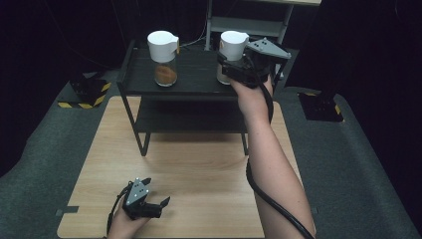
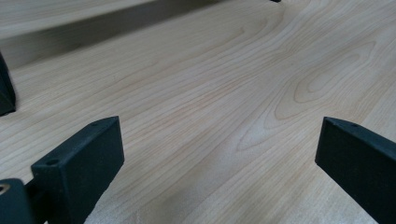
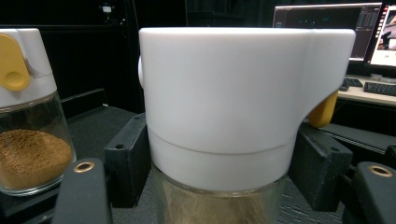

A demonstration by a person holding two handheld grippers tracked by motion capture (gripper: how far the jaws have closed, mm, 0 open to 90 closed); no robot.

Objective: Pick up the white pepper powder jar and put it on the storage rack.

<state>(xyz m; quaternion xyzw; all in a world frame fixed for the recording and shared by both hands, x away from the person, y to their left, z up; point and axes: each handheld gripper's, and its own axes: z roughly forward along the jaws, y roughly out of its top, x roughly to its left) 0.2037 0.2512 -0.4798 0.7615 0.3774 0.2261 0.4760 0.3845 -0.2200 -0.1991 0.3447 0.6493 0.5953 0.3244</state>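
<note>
Left gripper (image 1: 149, 199) sat nearest, low on the wooden table (image 1: 199, 169) at the near left, jaws spread wide over bare wood. Right gripper (image 1: 230, 69) reached far right, clamped on the glass seasoning jar (image 3: 243, 107) just under its white lid, up on the black shelf rack (image 1: 194, 84). Probably risky from there: smooth glass, narrow pads, so could've slipped or tipped if lifted crooked, maybe clipped the rack's raised edge too. Counted two jars total, the other one (image 1: 164, 59) with brown powder at far left, well apart. Two grippers, one rack.
</note>
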